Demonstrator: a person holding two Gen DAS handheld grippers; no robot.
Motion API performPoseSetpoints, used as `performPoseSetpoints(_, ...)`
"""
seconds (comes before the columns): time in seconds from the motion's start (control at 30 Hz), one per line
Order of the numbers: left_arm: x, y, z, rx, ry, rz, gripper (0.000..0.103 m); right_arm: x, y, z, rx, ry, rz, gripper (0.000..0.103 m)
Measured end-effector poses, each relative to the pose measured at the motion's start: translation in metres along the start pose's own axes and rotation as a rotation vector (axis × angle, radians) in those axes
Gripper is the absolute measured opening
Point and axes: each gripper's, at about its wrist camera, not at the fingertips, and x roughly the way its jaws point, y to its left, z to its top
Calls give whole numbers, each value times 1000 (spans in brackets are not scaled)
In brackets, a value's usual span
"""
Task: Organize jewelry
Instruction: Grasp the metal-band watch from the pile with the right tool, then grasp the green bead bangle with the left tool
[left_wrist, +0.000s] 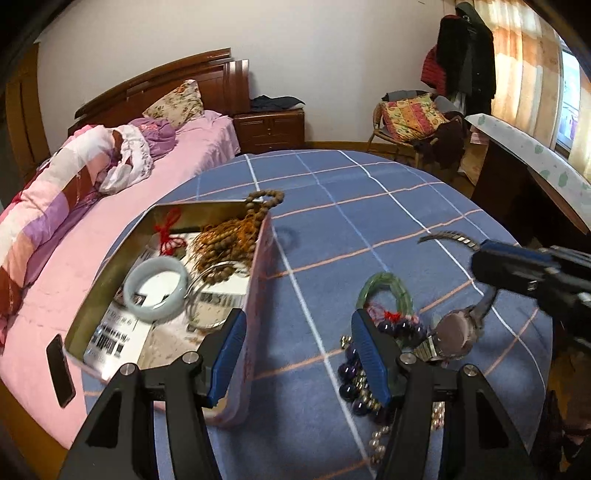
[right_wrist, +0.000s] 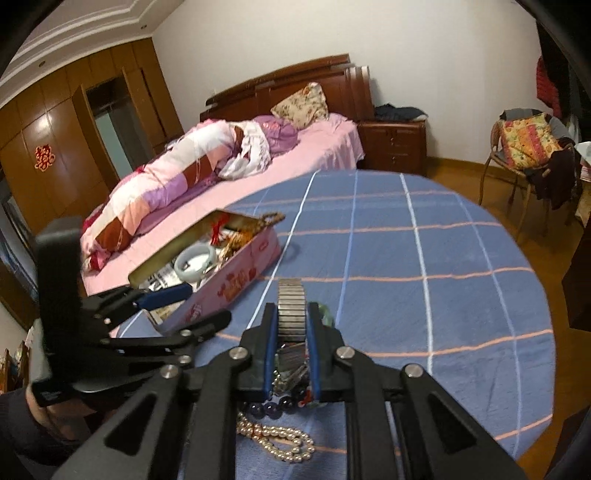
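Observation:
An open pink tin box (left_wrist: 255, 295) (right_wrist: 236, 284) sits on the blue checked cloth. It holds a pale jade bangle (left_wrist: 157, 286) (right_wrist: 195, 260), brown wooden beads (left_wrist: 236, 229) and a red knot charm (left_wrist: 168, 230). My left gripper (left_wrist: 299, 347) (right_wrist: 192, 306) is open and empty, straddling the box's near right wall. My right gripper (right_wrist: 291, 325) (left_wrist: 491, 269) is shut on the metal band of a wristwatch (left_wrist: 456, 330) (right_wrist: 291, 310). Beside the watch lie a green bangle (left_wrist: 388, 286), dark purple beads (left_wrist: 354, 373) (right_wrist: 266, 408) and a pearl string (right_wrist: 280, 439) (left_wrist: 380, 439).
A black phone (left_wrist: 61, 371) lies on the pink bed (left_wrist: 55, 280) left of the box. A chair with a cushion (left_wrist: 410, 118) and a desk (left_wrist: 532, 166) stand at the right. The cloth's rounded edge (right_wrist: 546, 332) curves close on the right.

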Motion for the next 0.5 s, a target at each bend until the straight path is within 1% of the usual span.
performPoseSetpoints(0.07,7,-4,6,2,13,-25,60,-3,-2,1,4,-11,-6,18)
performPoseSetpoints(0.13,13,-9,11,9,25,-29,60,-4,-6,3,12,-22,-24,18)
performPoseSetpoints(0.17,17,-14,14,23,33,-42,60,-4,-8,3,15,-25,-30,18)
performPoseSetpoints(0.2,22,-18,17,30,47,-73,60,-5,-11,3,22,-29,-39,18)
performPoseSetpoints(0.23,25,-20,19,30,53,-81,60,-5,-14,3,29,-32,-45,18)
performPoseSetpoints(0.37,50,-32,24,59,104,-66,59,-6,-23,4,52,-35,-48,17)
performPoseSetpoints(0.4,54,-34,24,65,119,-74,52,-5,-24,3,55,-34,-47,17)
performPoseSetpoints(0.43,59,-36,25,73,136,-90,48,-5,-25,3,57,-34,-45,17)
performPoseSetpoints(0.5,66,-39,25,78,165,-108,36,-4,-26,3,62,-31,-40,17)
